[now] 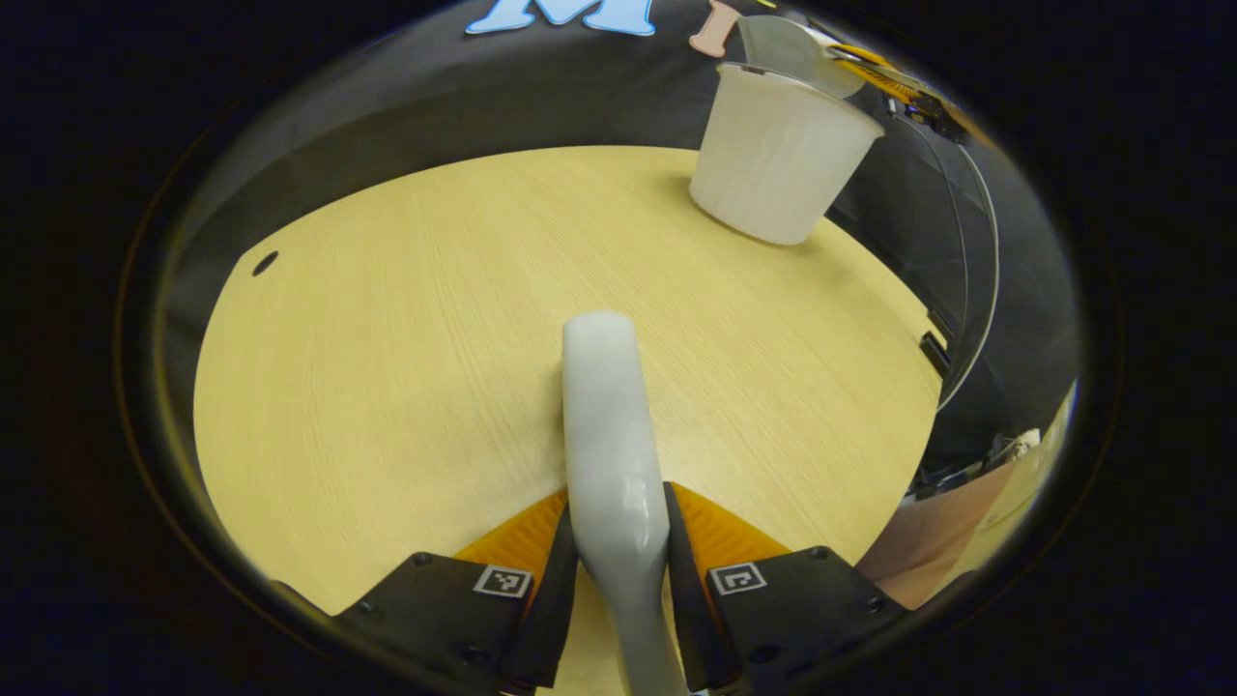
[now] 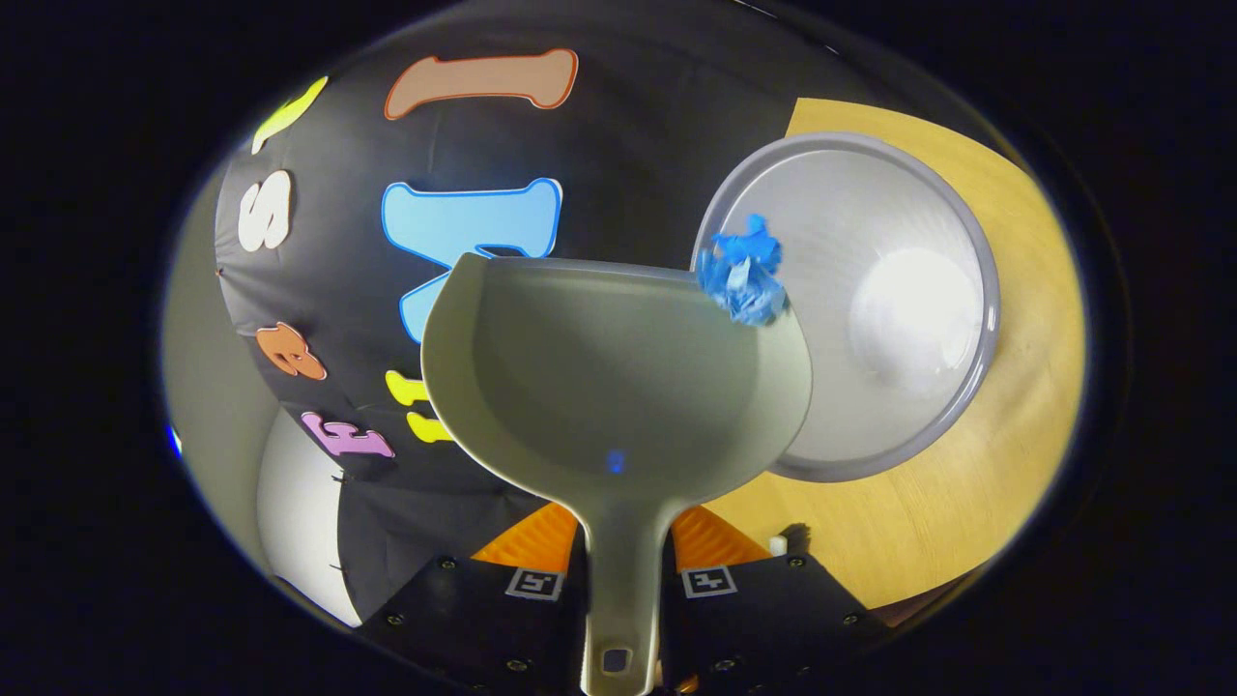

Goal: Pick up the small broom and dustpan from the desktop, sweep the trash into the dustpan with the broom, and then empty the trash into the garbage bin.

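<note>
- Spreading across the left gripper view, the desk is pale wood, with a small dark hole near its far left edge.
- The bin stands upright near the desk's far right edge; in the right gripper view its open mouth is seen from above, with the desk beneath it.
- The dustpan is held up beside the bin, its right front corner overlapping the bin's rim; in the left gripper view it shows tilted above the bin.
- The broom handle lies along the desk, pointing away from the camera.
- The right gripper has its jaws clenched on the dustpan's handle.
- The left gripper has its jaws clenched on the broom handle.
- The trash, a crumpled blue scrap, sits at the dustpan's right front corner, over the bin's mouth.
</note>
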### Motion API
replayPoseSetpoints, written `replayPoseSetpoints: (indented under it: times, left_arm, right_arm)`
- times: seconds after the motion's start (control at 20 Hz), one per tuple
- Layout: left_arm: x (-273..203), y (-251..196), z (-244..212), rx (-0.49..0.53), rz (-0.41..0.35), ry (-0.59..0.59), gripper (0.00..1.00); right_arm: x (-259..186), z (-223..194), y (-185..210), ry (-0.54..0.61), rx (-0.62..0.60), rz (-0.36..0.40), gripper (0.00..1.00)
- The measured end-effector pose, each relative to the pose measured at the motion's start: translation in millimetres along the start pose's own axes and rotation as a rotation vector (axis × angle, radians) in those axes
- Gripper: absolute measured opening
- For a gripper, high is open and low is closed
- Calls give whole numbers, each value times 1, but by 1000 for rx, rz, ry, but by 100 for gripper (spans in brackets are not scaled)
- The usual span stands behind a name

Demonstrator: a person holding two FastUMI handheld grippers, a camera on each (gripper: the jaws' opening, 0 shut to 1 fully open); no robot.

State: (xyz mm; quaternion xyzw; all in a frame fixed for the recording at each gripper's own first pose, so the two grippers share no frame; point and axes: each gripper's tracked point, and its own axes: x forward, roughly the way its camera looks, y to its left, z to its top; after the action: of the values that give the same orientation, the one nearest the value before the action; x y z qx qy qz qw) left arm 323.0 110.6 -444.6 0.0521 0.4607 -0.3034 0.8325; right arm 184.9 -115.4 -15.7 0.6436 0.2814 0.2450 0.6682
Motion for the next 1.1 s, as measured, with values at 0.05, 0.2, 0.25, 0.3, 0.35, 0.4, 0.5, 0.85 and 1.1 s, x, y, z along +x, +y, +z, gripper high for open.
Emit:
replayPoseSetpoints:
  times: [0.05, 0.2, 0.25, 0.3, 0.35, 0.4, 0.5, 0.85, 1.1]
  left_arm:
    - [0, 0, 1, -3, 1, -1, 53]
    - [-2, 0, -1, -10, 10, -7, 51]
    - [-2, 0, 0, -16, 13, -10, 51]
    - [-3, 0, 0, -24, 17, -12, 51]
    - [-3, 1, 0, -33, 22, -15, 51]
    - [-4, 2, -1, -43, 29, -19, 53]
    - [-5, 3, -1, -60, 39, -25, 53]
    - [-12, 20, -4, -115, 116, -41, 53]
    - [-18, 29, -6, -142, 166, -44, 53]
  right_arm:
    - [0, -1, 1, -1, 6, 15, 30]
    - [1, -3, 2, -1, 4, 34, 30]
    - [2, -7, 2, 9, -6, 32, 30]
    - [2, -11, 1, 20, -20, 29, 30]
    - [1, -15, 1, 35, -36, 24, 30]
    - [0, -20, 0, 46, -56, 18, 30]
    - [-4, -27, -3, 67, -101, 12, 30]
    - [-19, -57, -34, 154, -317, -33, 30]
    - [-24, -65, -66, 179, -486, -121, 30]
